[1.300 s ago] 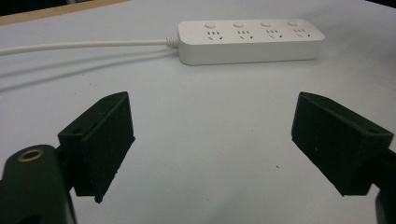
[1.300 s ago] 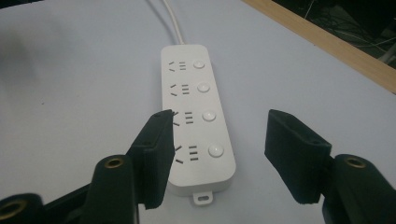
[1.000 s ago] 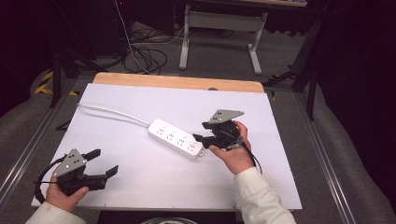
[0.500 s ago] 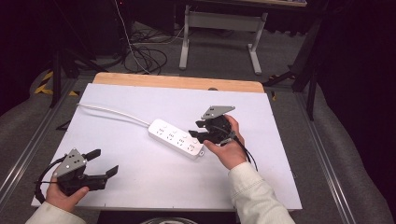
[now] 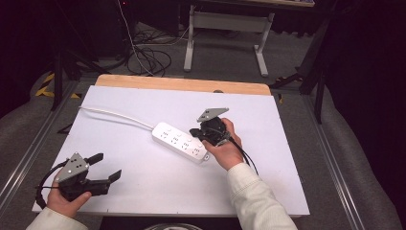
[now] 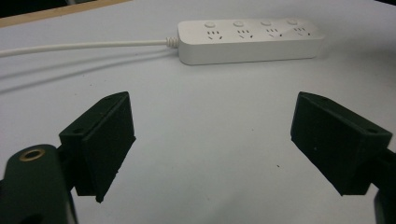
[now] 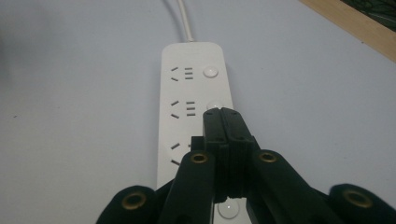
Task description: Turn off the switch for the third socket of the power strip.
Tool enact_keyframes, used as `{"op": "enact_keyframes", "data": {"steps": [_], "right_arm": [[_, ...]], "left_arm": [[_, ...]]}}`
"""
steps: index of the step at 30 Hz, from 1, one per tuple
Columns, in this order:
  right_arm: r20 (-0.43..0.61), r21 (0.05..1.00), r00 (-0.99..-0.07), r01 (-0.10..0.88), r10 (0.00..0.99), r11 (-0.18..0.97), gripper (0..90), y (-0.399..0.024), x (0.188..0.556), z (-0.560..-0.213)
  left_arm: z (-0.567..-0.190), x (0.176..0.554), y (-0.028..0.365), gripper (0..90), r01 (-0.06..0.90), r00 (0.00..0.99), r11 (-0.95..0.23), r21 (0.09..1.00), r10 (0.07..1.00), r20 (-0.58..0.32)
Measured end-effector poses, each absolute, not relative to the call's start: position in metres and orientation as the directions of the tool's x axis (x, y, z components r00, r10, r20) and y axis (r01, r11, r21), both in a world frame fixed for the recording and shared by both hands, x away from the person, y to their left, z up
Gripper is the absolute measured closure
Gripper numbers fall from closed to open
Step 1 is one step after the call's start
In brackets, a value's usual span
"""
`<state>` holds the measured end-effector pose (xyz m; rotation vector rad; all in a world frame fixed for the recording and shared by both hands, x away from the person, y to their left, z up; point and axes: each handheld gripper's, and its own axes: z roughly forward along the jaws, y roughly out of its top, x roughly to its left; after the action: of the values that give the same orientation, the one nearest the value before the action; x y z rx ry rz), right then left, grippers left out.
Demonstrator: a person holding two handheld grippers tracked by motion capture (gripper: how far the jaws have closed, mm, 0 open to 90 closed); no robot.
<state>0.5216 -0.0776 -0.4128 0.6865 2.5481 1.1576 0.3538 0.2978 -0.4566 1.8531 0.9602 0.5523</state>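
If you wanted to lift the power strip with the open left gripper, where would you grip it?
Probably across the narrow width of the power strip, near its middle, coming from above. It lies flat; its long sides are bare and parallel, while the cord leaves the far end and the right gripper sits over the near part.

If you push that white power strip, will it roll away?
Probably not: the power strip is a flat, boxy bar lying on the white table, so it should slide. Its cord looks bendy and would likely trail behind.
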Motion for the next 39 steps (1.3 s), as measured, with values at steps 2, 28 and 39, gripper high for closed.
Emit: {"op": "enact_keyframes", "data": {"steps": [2, 28, 39], "right_arm": [[-0.032, 0.762, -0.850, 0.320, 0.526, 0.563, 90.0, -0.077, 0.525, -0.416], [-0.007, 0.728, -0.845, 0.363, 0.535, 0.582, 90.0, -0.063, 0.538, -0.445], [-0.028, 0.699, -0.846, 0.364, 0.532, 0.616, 90.0, -0.061, 0.537, -0.448]], "left_arm": [[-0.457, 0.354, 0.298, 13.9, 0.379, 0.591, -0.252, 0.891, 0.806, -0.023], [-0.457, 0.354, 0.298, 13.9, 0.382, 0.589, -0.251, 0.890, 0.808, -0.025], [-0.457, 0.354, 0.299, 13.9, 0.380, 0.588, -0.256, 0.889, 0.808, -0.019]]}}
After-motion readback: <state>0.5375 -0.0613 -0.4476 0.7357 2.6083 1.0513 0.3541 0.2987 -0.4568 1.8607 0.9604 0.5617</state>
